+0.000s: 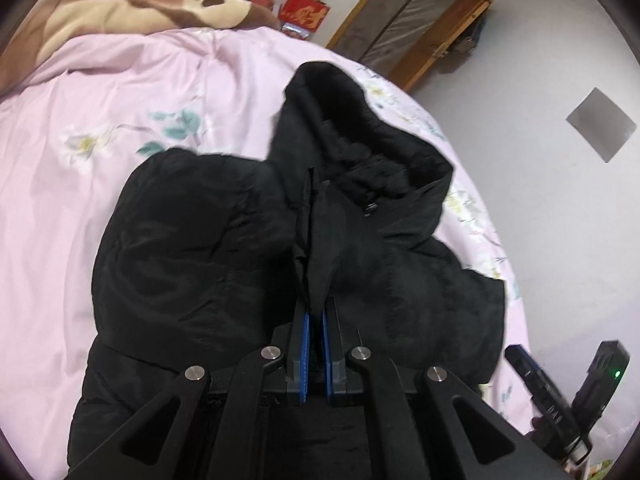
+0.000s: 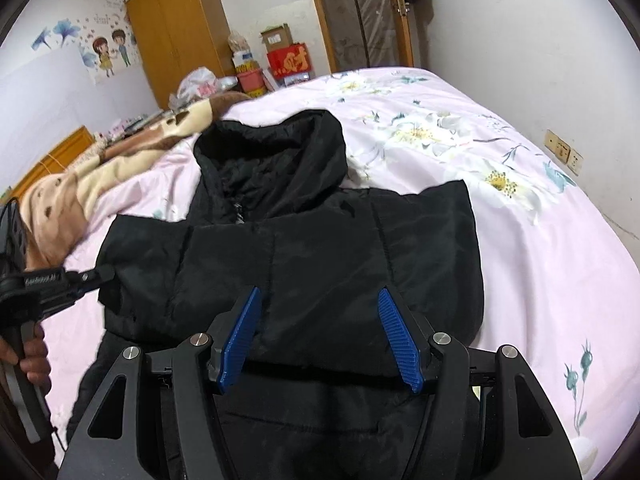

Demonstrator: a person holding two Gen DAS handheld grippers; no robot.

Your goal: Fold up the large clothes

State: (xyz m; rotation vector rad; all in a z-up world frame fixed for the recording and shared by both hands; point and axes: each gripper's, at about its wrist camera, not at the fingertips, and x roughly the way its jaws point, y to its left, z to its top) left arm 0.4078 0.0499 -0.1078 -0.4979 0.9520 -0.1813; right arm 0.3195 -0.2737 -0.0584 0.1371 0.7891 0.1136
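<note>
Black jacket lengthwise on bed, hood pointing away.

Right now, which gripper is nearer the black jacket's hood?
Left. The left gripper is clamped on a fold of the black jacket just below the hood; the right gripper hovers open over the jacket's lower body.

Black jacket covers near middle of bed. Bare pink sheet right of jacket: wide free room. Left side tighter: left gripper at jacket's edge, brown blanket beyond. Boxes, wardrobe stand past far bed edge.
</note>
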